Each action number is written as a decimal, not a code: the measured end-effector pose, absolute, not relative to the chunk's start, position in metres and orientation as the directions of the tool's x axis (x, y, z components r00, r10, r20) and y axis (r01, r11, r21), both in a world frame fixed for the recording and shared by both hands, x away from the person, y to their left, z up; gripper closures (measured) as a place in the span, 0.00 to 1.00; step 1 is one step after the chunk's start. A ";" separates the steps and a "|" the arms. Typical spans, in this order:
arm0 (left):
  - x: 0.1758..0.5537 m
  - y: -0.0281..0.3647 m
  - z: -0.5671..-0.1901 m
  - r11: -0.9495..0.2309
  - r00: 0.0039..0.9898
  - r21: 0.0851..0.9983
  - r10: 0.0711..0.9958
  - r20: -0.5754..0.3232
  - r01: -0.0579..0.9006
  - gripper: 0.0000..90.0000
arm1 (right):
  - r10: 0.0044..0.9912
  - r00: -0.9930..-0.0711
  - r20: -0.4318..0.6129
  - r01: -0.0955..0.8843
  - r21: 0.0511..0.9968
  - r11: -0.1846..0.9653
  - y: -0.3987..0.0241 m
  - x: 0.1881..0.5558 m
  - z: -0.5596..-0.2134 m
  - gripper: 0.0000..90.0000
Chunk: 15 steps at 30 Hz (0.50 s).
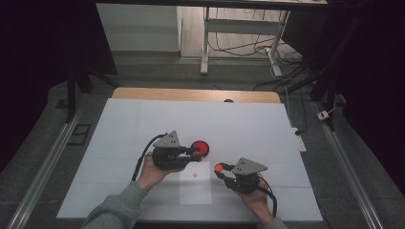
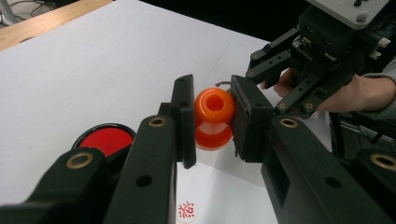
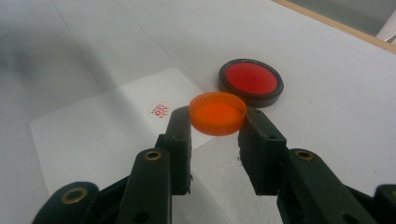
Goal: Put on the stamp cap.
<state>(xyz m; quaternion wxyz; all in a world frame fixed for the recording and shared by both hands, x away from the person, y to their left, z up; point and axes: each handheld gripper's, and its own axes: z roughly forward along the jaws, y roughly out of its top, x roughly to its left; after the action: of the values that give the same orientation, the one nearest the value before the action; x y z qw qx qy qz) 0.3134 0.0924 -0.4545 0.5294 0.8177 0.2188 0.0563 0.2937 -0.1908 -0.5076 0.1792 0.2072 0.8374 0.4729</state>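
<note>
Two orange parts are held off the worktop. Left gripper (image 2: 212,119) has its jaws clamped on the orange stamp body (image 2: 214,116), just right of the ink pad (image 1: 200,147); its long axis runs roughly toward the left gripper's camera, hollow end facing it, lower end partly hidden. Right gripper (image 3: 215,130) grips the orange cap (image 3: 217,112) by its rim, open side up, nothing inside, nearer than the pad. Ink pad tray holds red ink. Red imprint (image 3: 160,110) on the paper sheet (image 1: 196,188) left of pad, too small to read.
</note>
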 end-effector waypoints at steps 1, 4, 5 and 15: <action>0.313 0.092 -0.455 -0.346 0.899 0.890 0.415 -0.139 0.298 0.81 | 0.516 -0.850 -0.106 0.177 0.865 0.469 -0.190 0.294 -0.507 0.72; 0.313 0.090 -0.455 -0.346 0.900 0.891 0.412 -0.138 0.295 0.81 | 0.513 -0.852 -0.108 0.175 0.864 0.472 -0.190 0.293 -0.507 0.72; 0.313 0.090 -0.455 -0.345 0.901 0.891 0.412 -0.139 0.295 0.81 | 0.514 -0.851 -0.105 0.177 0.865 0.470 -0.190 0.293 -0.507 0.72; 0.313 0.083 -0.457 -0.348 0.905 0.892 0.403 -0.135 0.288 0.81 | 0.510 -0.854 -0.105 0.174 0.866 0.470 -0.187 0.293 -0.507 0.72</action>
<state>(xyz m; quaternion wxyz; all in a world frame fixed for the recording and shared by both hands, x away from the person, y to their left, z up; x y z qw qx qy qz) 0.3132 0.0829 -0.4572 0.5307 0.8191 0.2108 0.0543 0.2925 -0.1865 -0.5073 0.1777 0.2037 0.8386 0.4730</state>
